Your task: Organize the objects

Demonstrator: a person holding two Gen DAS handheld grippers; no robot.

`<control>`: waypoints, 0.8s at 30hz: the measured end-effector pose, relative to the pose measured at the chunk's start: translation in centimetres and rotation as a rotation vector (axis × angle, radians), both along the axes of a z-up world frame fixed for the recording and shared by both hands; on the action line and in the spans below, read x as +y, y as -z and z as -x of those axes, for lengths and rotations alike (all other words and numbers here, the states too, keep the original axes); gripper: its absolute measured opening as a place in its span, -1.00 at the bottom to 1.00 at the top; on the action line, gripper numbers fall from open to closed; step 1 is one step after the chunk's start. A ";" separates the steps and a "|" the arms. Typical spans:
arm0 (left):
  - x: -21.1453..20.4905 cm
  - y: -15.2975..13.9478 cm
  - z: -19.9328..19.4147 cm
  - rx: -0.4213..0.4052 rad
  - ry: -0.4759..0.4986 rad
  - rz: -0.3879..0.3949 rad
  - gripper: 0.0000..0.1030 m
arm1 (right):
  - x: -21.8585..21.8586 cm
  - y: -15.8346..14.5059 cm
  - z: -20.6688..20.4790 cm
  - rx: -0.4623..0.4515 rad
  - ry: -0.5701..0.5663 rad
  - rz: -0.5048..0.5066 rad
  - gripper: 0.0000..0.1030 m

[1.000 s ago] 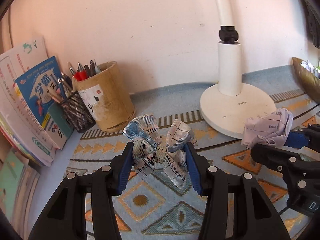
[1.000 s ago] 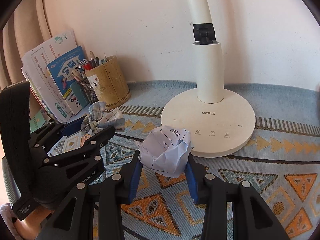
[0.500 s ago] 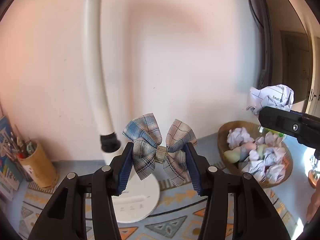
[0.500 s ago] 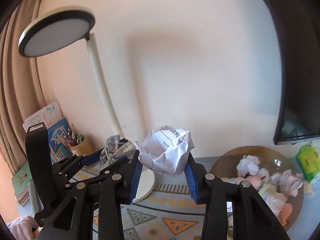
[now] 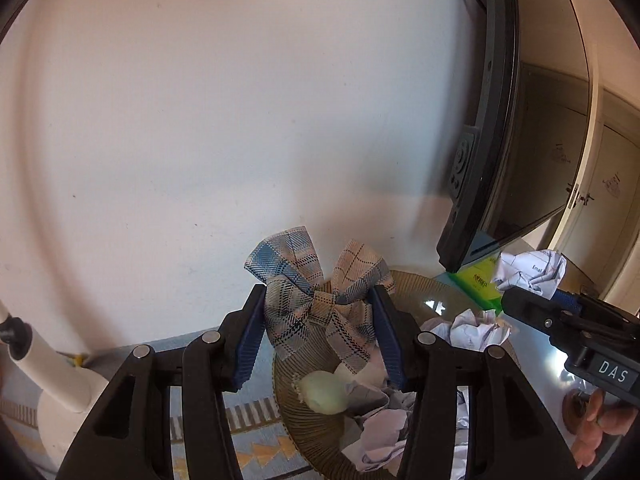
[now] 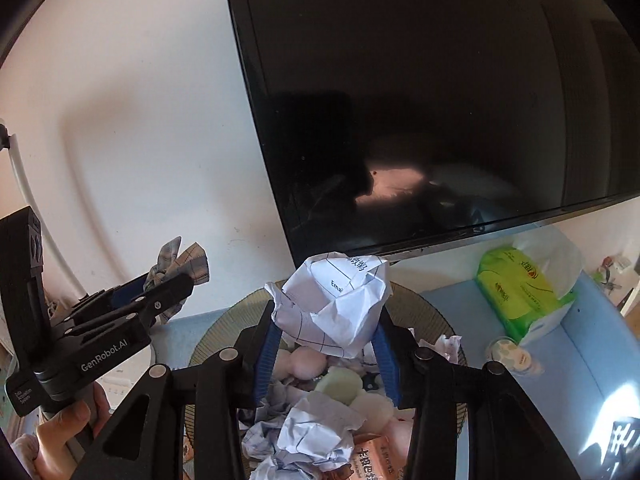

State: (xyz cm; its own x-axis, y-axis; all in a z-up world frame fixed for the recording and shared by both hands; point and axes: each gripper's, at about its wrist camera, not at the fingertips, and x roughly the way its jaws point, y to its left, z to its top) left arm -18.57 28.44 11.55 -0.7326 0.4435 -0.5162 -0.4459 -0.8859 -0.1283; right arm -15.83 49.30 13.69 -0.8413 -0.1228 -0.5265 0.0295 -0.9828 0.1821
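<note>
Left wrist view: my left tool (image 5: 318,334) is clamped on a plaid fabric bow (image 5: 316,296), its blue pads pressing the bow from both sides. I hold the bow in the air above the near rim of a round woven basket (image 5: 296,420) that sits on the tabletop against a pale wall (image 5: 200,120). In the basket lie crumpled paper wads (image 5: 472,326) and a pale green rounded lump (image 5: 324,392). At lower left stands the white base of a desk lamp (image 5: 60,392) on a patterned mat (image 5: 256,436). At right, my right tool (image 5: 532,300) comes in from the side, gripping a crumpled paper ball (image 5: 532,270) above the far side of the basket. A dark monitor (image 5: 520,140) hangs over the scene, with a green tissue pack (image 5: 480,280) under its lower edge.

Right wrist view: my right tool (image 6: 328,344) is closed on the crumpled paper ball (image 6: 336,304), which carries printed text and grid lines. I hold it directly above the basket (image 6: 216,328), clear of the contents. Below it lie more paper wads (image 6: 316,424), the pale green lump (image 6: 340,384) and pinkish round pieces (image 6: 304,360). At left, my left tool (image 6: 176,288) holds the bow (image 6: 180,264) beside the basket, and a hand (image 6: 64,428) grips its handle. The monitor (image 6: 400,100) fills the upper frame. The green tissue pack (image 6: 520,284) lies on the blue tabletop (image 6: 580,360) to the right of the basket.
</note>
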 end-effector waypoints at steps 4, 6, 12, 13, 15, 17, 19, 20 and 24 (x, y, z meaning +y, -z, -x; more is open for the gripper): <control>2.1 2.8 2.3 -0.141 0.082 0.019 0.99 | 0.6 1.2 1.7 -0.067 0.012 -0.013 1.00; 2.1 3.4 2.3 -0.121 0.049 0.038 0.99 | 0.6 1.6 1.9 -0.064 0.036 -0.024 1.00; 1.8 4.2 2.2 -0.085 0.014 0.112 0.99 | 0.9 2.0 1.3 -0.056 0.056 0.036 1.00; 1.7 4.2 2.1 -0.084 0.011 0.116 0.99 | 0.8 2.0 1.4 -0.061 0.057 0.040 1.00; 1.1 3.9 2.3 -0.078 -0.002 0.126 0.99 | 0.6 2.0 1.5 -0.075 0.060 0.041 1.00; 0.2 3.6 1.9 -0.076 -0.017 0.136 0.99 | 0.0 1.9 1.3 -0.078 0.058 0.042 1.00; -0.4 2.9 1.6 -0.068 -0.022 0.132 0.99 | -0.7 1.5 0.8 -0.080 0.052 0.039 1.00; -0.5 2.6 1.3 -0.056 -0.021 0.133 0.99 | -1.0 1.3 0.7 -0.081 0.050 0.036 1.00; -2.1 1.5 -0.2 -0.031 -0.038 0.159 0.99 | -1.8 0.4 0.0 -0.062 0.038 0.034 1.00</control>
State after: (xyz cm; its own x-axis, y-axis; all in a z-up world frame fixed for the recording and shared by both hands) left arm -18.32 26.33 10.02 -0.7301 0.3272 -0.6000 -0.4101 -0.9120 0.0017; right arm -15.84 47.47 13.30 -0.8117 -0.1096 -0.5737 -0.0203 -0.9763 0.2153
